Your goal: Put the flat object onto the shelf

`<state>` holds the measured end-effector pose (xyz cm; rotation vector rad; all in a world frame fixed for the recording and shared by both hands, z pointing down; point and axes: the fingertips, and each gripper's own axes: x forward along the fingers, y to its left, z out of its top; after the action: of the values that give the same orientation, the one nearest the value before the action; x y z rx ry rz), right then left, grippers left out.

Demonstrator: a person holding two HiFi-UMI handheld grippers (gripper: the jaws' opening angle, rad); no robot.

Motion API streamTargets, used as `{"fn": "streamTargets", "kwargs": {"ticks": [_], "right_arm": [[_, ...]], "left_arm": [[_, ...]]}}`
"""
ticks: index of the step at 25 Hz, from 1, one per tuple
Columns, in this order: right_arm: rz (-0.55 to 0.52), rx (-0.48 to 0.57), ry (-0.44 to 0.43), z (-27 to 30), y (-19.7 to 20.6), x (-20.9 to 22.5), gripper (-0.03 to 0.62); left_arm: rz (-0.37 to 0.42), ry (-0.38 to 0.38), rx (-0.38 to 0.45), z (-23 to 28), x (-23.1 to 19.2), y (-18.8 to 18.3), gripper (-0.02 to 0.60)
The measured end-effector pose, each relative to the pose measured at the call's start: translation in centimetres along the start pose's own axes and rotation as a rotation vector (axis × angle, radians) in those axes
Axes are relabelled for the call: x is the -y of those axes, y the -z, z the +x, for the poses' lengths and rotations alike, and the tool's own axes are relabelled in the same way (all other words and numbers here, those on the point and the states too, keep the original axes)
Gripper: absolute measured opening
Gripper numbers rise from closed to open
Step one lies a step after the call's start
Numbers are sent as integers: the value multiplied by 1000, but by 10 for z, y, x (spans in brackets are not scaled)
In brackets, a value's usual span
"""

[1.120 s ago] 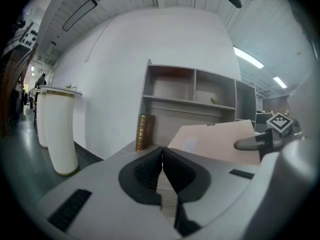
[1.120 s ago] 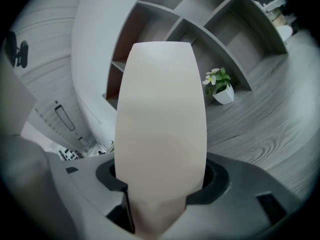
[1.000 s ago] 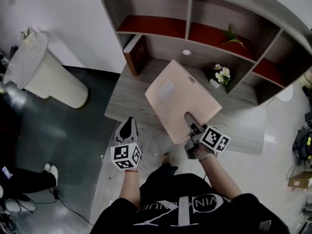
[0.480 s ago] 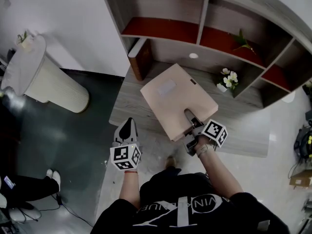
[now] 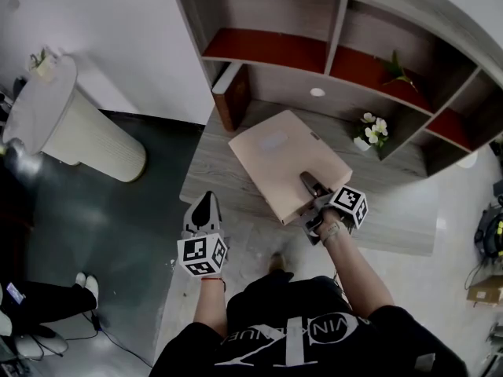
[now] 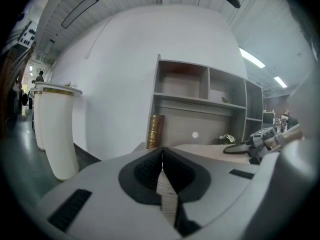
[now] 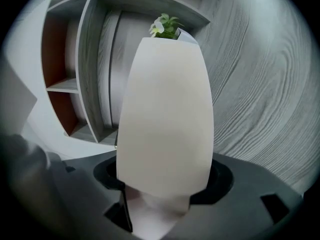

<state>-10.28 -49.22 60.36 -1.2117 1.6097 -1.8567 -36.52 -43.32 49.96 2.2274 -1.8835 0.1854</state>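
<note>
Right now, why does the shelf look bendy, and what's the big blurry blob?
Head view: the wide lens bends the straight shelf. Right gripper view: the blob is the flat object, so close to the camera it blurs.

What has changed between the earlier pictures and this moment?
The right gripper lowered the flat object towards the shelf board and rolled it flatter. Its jaws have just been opening, with the object still between them. The left gripper stayed shut and empty. The book and flowers did not move.
</note>
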Motion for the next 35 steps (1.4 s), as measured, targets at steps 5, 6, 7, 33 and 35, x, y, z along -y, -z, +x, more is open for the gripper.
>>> {"fn": "streamTargets", "kwargs": {"ticks": [5,6,7,33,35], "right_arm": [[-57,-27,76,1,0,4,392],[-81,-35,96,0,1,6,407],[-110,-47,115,0,1,8,423],[-994,-783,33,-49,82,25,499],[-996,-776,50,-50,82,30,457]], "left_arm": [[-5,-3,8,-3,1,-1,5],[-5,-2,9,-4,1,-1,5],[-5,-2,11,-5,2,-1,5],[-56,21,42,-8,5,0,5],[-55,20,42,-9,5,0,5]]}}
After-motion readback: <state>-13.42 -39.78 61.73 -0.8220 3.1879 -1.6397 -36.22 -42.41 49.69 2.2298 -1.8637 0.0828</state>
